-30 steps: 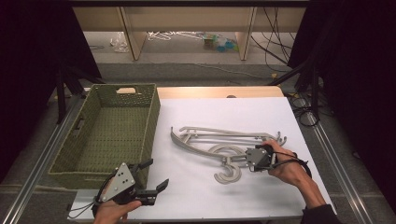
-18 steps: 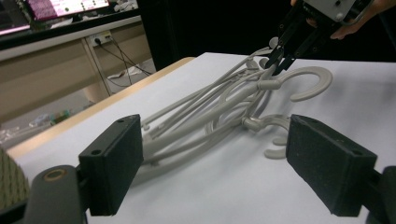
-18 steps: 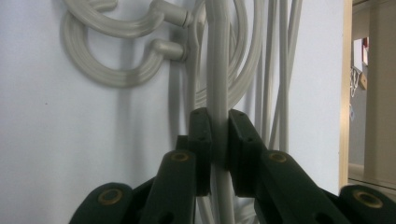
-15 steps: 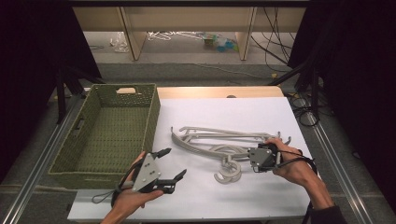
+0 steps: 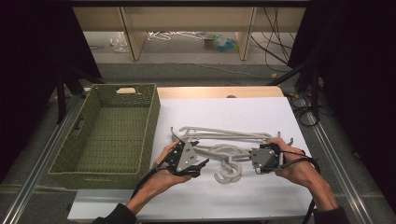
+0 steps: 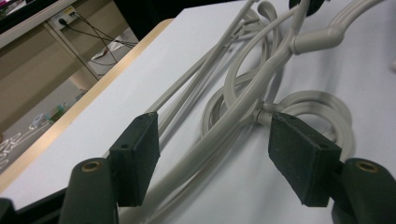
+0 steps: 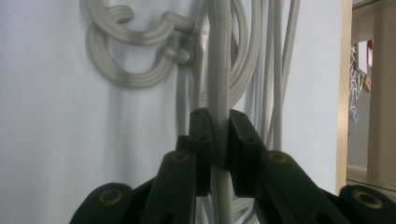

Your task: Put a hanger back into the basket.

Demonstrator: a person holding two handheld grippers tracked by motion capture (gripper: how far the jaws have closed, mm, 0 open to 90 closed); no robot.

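Dark sleeves; black fingers [image 6: 140, 154] with brass-ringed screw holes, grey three-cornered plate, trailing black cables.

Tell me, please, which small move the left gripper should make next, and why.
Probably it should close its jaws. The left gripper, whose jaws have just been closing, straddles an arm of the pale grey plastic hangers, but its pads do not yet press on it. The right gripper already clamps a hanger's arm, so a second grip would likely let both hands lift the pile towards the green woven basket.
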